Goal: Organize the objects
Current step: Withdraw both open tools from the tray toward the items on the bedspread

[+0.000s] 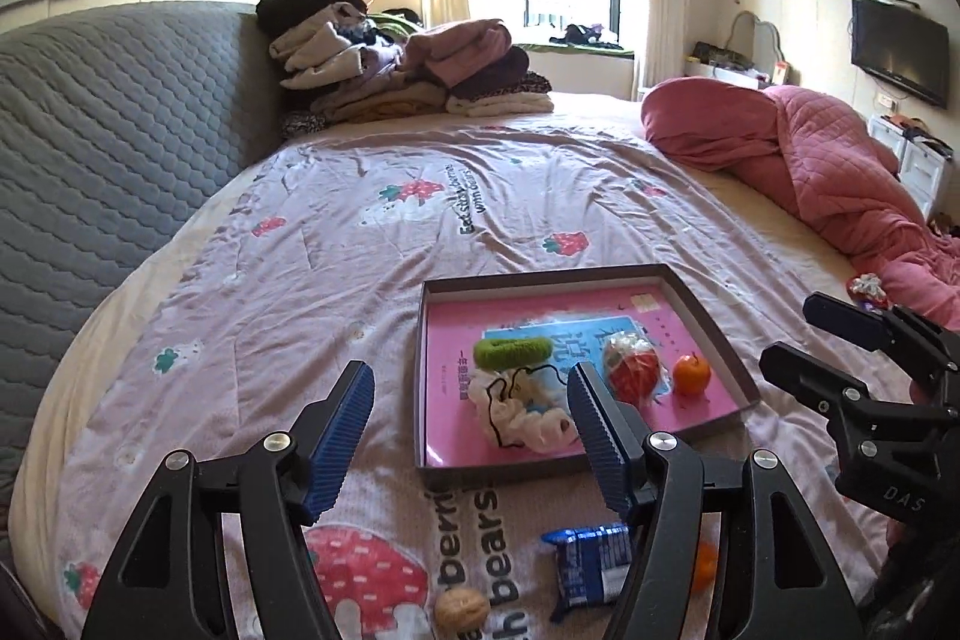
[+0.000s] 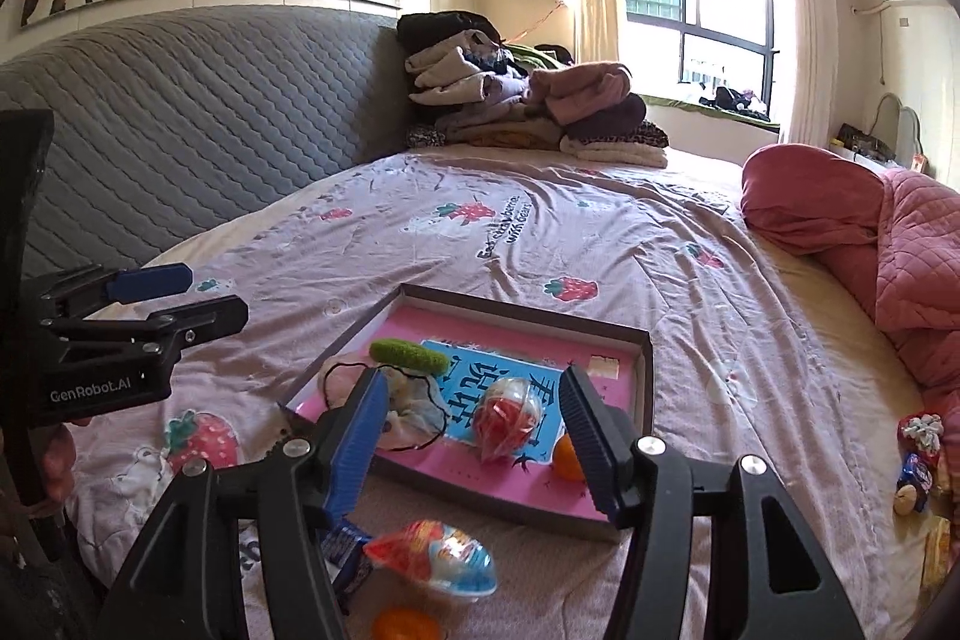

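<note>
Pink paper lines the shallow cardboard tray (image 1: 708,322), which is laid flat on the strawberry-print bedspread (image 1: 372,244), evidently as the collecting place for the small things. Already gathered inside it are a green hair tie (image 1: 511,351), a pale scrunchie (image 1: 522,415) tangled with a thin black cord, a red snack in clear wrap (image 1: 633,367) and a small orange fruit (image 1: 691,374); these are kept toward the near half of the tray, close together.

Outside the tray, at the near edge of the bed, a blue biscuit packet (image 1: 591,559), a walnut (image 1: 461,609), a red-and-blue wrapped snack (image 2: 438,556) and another orange fruit (image 2: 405,625) are left loose, so the sorting is judged unfinished.

The left gripper (image 1: 471,436) is held above the bedspread with its jaws spread wide and nothing between them. The right gripper (image 2: 474,436) is likewise held over the tray's near side, jaws parted and empty. Both are judged to be between picks.
</note>
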Tool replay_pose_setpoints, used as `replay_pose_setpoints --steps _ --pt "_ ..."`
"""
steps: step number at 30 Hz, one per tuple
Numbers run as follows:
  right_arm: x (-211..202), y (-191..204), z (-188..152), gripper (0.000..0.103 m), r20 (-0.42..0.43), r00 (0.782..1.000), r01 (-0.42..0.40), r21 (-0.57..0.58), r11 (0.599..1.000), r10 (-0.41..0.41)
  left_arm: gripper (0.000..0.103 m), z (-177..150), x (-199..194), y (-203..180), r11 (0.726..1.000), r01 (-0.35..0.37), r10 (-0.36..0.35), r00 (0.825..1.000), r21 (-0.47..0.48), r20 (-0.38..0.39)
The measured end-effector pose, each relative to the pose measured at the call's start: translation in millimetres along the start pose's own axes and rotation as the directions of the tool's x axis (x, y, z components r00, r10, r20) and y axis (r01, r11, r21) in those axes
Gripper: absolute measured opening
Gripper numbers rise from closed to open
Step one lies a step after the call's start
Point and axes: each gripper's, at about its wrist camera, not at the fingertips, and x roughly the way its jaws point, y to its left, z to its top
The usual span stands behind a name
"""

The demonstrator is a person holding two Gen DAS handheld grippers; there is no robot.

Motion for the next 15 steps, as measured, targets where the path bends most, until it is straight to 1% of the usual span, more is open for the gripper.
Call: replay_pose_setpoints --steps 3,8,15 --pt "-11.0 4.7 -0.8 0.059 0.025 1.0 0.008 0.001 1.0 -0.008 0.068 -4.1 -14.3 3.2 1.0 0.004 -0.004 1.0 -0.005 0.014" --pt "-24.9 12.7 -3.6 0.06 0.042 0.999 -0.015 0.0 1.0 0.015 0.068 -8.3 -29.5 5.0 1.0 -0.002 0.002 0.999 0.002 0.032" --pt "-34.6 18.3 -9.6 0.061 0.049 0.999 -0.025 0.004 1.0 0.024 0.068 -20.2 -43.3 0.9 1.0 0.003 -0.004 0.999 0.018 0.05"
